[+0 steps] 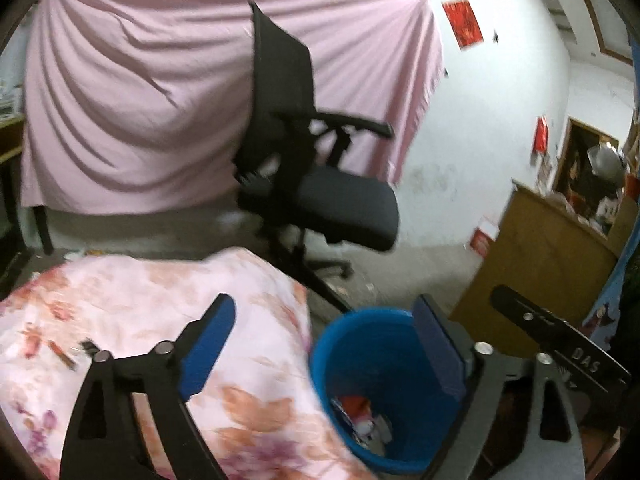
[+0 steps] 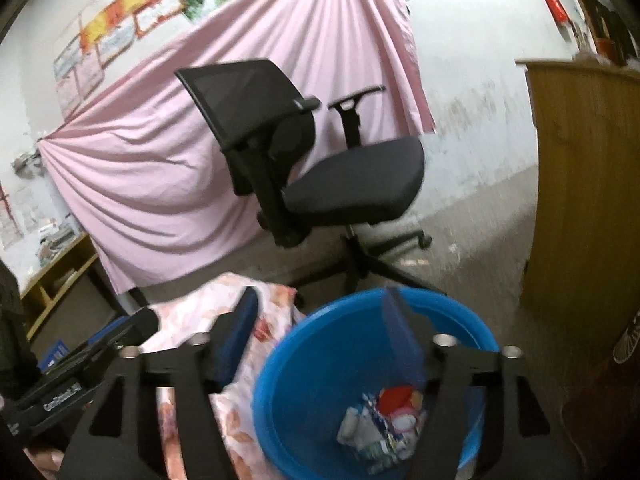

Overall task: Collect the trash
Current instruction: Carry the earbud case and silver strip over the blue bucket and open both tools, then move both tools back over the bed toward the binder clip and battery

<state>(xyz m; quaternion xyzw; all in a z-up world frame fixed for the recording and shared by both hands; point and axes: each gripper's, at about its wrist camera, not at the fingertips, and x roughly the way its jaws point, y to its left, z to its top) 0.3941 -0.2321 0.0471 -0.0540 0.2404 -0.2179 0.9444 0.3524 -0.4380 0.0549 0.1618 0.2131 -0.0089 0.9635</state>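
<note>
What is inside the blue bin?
The bin holds crumpled wrappers, white, red and silvery, on its bottom. The right claw's finger covers part of the pile; what lies beneath cannot be seen.

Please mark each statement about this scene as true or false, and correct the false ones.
1. The bin is blue. True.
2. The bin is empty. False: wrappers lie at its bottom.
3. Both grippers, left and right, have open jaws with nothing between them. True.
4. The chair is red. False: it is black.
5. A pink sheet hangs behind the chair. True.
</note>
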